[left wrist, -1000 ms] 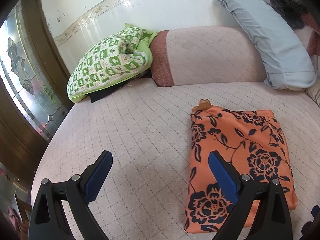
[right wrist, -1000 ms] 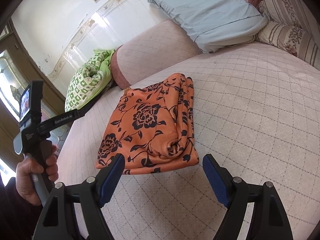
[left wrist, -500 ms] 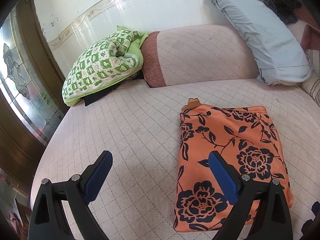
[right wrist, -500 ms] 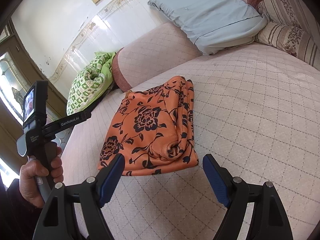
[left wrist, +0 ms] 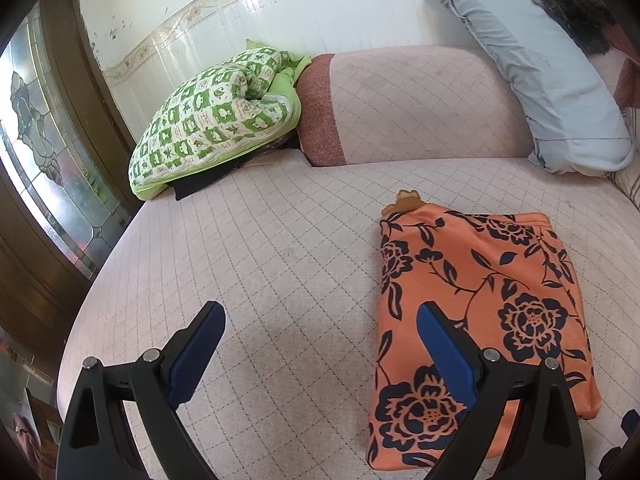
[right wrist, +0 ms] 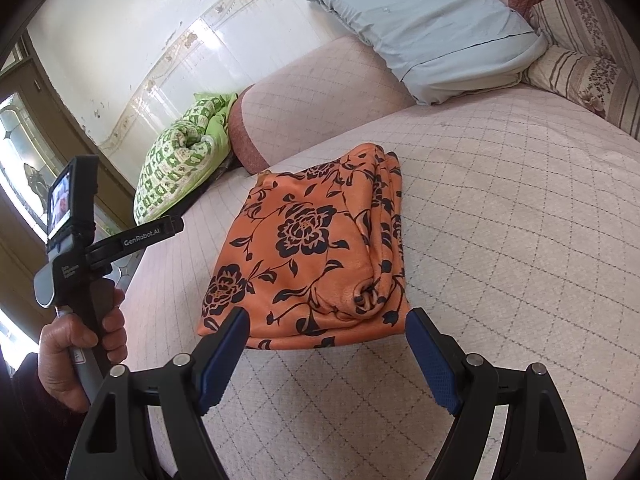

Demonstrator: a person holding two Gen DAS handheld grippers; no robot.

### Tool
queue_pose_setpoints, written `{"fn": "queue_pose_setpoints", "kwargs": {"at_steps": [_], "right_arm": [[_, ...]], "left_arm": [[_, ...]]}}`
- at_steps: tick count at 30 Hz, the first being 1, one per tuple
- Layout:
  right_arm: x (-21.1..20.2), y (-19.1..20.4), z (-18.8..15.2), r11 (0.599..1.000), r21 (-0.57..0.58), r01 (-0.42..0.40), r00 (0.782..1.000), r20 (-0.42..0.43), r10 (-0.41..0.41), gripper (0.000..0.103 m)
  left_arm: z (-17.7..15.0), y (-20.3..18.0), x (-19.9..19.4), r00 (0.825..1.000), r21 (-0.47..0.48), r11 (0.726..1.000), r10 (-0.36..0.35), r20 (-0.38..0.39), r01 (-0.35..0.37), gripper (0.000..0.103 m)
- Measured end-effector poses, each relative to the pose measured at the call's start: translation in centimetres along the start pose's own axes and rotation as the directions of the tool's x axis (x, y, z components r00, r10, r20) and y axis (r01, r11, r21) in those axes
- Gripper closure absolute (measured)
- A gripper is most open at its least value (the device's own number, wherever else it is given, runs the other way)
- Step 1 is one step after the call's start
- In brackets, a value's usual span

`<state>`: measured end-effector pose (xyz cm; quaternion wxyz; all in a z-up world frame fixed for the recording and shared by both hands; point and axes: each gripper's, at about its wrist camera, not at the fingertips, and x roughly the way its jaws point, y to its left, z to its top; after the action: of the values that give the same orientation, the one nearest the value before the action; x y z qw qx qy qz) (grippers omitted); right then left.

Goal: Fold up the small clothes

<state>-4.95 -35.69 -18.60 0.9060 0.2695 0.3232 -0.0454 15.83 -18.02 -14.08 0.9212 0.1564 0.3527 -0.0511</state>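
Observation:
A folded orange garment with black flowers [left wrist: 480, 312] lies flat on the pink quilted bed [left wrist: 280, 264]. It also shows in the right wrist view [right wrist: 316, 252], its layered folds at the right side. My left gripper [left wrist: 320, 336] is open and empty, above the bed to the left of the garment, its right finger over the garment's left edge. My right gripper [right wrist: 328, 340] is open and empty, just in front of the garment's near edge. The left gripper's handle and the hand holding it [right wrist: 80, 280] show at the left of the right wrist view.
A green checked quilt [left wrist: 212, 120] lies at the back left beside a pink bolster [left wrist: 412, 104]. A grey-blue pillow [left wrist: 552, 80] leans at the back right. Striped floral cushions [right wrist: 592, 72] sit at the far right. A wooden door with stained glass [left wrist: 36, 152] stands left.
Both grippers have shifted slightly; the left view drifted first right, then back left. The garment has not moved. Both grippers stay open.

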Motion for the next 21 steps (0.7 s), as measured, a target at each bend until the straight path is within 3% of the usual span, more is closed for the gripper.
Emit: {"fn": "queue_pose_setpoints", "kwargs": {"at_steps": [21], "right_arm": [[1.7,1.5,-0.3,0.999,-0.036,0.001,0.999,-0.035,-0.002,0.02]], "left_arm": [[-0.5,1.8,2.2,1.0,-0.043,0.999,0.005,-0.027,-0.006,0.006]]}}
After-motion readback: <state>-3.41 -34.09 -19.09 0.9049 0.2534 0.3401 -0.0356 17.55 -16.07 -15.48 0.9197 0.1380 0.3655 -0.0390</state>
